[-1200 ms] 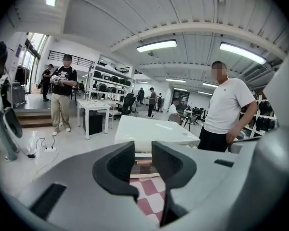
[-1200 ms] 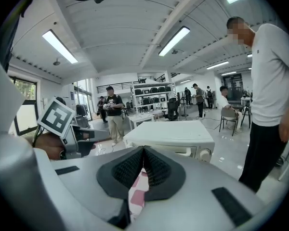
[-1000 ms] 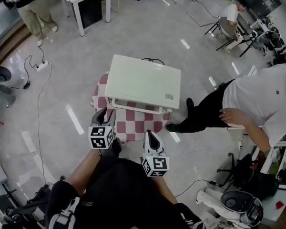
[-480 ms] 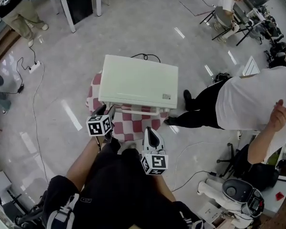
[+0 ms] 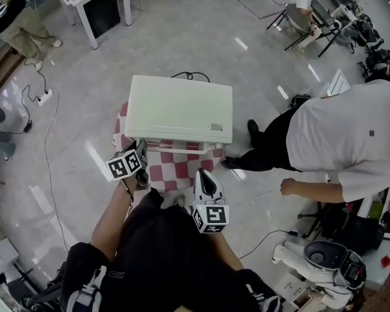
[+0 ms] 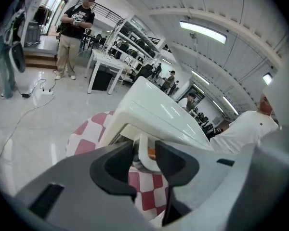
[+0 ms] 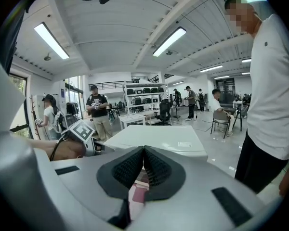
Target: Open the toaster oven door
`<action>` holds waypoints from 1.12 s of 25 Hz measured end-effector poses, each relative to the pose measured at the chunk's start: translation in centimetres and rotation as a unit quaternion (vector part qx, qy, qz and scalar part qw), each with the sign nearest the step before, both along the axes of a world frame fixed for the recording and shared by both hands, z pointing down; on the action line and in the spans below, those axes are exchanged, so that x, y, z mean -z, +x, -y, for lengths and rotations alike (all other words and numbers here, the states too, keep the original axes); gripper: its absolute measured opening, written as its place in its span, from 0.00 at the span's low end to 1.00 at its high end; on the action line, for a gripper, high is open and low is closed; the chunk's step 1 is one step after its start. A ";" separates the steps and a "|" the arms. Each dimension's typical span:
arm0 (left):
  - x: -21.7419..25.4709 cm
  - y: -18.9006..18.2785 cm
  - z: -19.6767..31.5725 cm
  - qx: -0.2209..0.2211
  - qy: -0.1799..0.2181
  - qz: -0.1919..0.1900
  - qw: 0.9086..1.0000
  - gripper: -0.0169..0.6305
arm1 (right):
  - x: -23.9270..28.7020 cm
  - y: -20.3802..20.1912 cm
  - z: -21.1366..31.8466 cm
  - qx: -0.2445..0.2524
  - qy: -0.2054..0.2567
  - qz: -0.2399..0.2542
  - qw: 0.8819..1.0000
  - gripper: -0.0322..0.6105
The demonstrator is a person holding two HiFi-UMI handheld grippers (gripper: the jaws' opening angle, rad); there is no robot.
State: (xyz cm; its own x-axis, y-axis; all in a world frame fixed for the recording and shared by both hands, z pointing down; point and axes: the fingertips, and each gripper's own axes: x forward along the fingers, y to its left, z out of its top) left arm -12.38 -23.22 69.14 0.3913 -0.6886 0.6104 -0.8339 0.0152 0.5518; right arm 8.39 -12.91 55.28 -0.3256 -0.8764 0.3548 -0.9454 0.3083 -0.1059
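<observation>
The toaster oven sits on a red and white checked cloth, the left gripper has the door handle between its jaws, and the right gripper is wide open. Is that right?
Not quite: the right gripper is shut and empty, as the right gripper view shows. The toaster oven does sit on the checked cloth, and the left gripper has the door handle between its closing jaws.

Toaster oven [image 5: 179, 109] on tablecloth [image 5: 175, 169] (person [image 5: 338, 142] right)
</observation>
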 end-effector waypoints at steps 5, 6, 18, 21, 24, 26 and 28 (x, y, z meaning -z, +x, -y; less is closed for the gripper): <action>-0.2 0.0 -1.5 -0.006 -0.005 0.015 1.000 0.26 | -1.0 1.0 -0.6 0.003 -0.013 -0.003 1.000 0.09; -0.3 0.0 -2.0 -0.003 -0.006 0.013 1.000 0.26 | -1.3 1.3 -0.7 0.002 -0.018 -0.003 1.000 0.09; -2.9 -0.6 -7.3 0.025 -0.042 -0.016 0.999 0.21 | -5.9 4.9 -1.7 -0.037 -0.103 0.043 0.993 0.09; -3.0 -0.7 -7.5 0.029 -0.039 -0.015 0.999 0.21 | -7.0 5.8 -1.8 -0.051 -0.123 0.064 0.989 0.09; -2.9 -0.7 -7.5 0.032 -0.036 -0.016 0.999 0.21 | -8.7 6.7 -1.6 -0.077 -0.156 0.115 0.978 0.10; -2.9 -0.7 -7.4 0.035 -0.034 -0.016 0.999 0.21 | -10.0 7.3 -1.2 -0.096 -0.181 0.165 0.965 0.11; -3.1 -0.7 -7.4 0.037 -0.033 -0.016 0.999 0.21 | -11.0 7.7 -0.6 -0.112 -0.202 0.224 0.947 0.21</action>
State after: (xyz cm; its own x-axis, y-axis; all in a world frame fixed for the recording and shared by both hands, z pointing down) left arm -13.10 -15.78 72.22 0.3608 -0.6744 0.6442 -0.8114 0.1136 0.5733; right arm 16.09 -12.31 66.25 -0.3447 -0.7632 0.5465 -0.8147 -0.0460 -0.5780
